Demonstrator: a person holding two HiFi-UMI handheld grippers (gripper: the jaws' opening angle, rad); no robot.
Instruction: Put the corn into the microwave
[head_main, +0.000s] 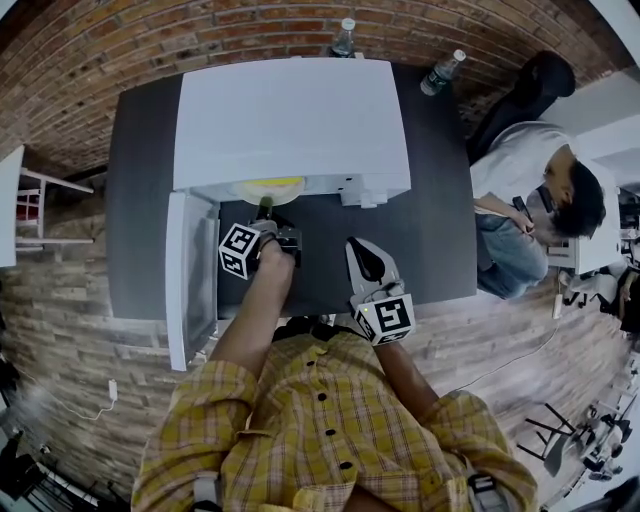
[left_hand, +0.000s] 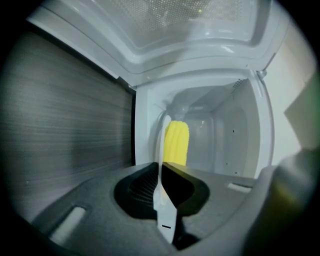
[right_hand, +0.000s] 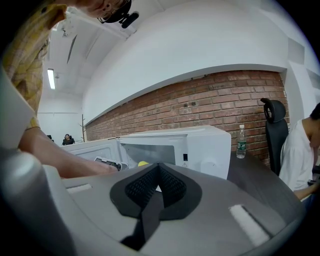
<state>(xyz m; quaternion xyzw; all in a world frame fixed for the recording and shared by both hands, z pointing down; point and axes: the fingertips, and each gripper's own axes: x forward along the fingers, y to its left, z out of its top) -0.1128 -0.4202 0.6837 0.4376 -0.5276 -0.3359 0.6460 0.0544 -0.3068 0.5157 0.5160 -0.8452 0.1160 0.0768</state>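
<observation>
The right gripper (head_main: 358, 250) hangs well short of the microwave (head_main: 290, 120) front, jaws clenched on nothing. The left gripper (head_main: 266, 212) is at the microwave's mouth, jaws grasping a plate (left_hand: 160, 150) by its rim. The corn (left_hand: 176, 142) lies on that plate, just inside the microwave. The door (head_main: 192, 275) stands open at the microwave's left. Two bottles (head_main: 441, 72) stand behind it on the bench (head_main: 440, 220).
</observation>
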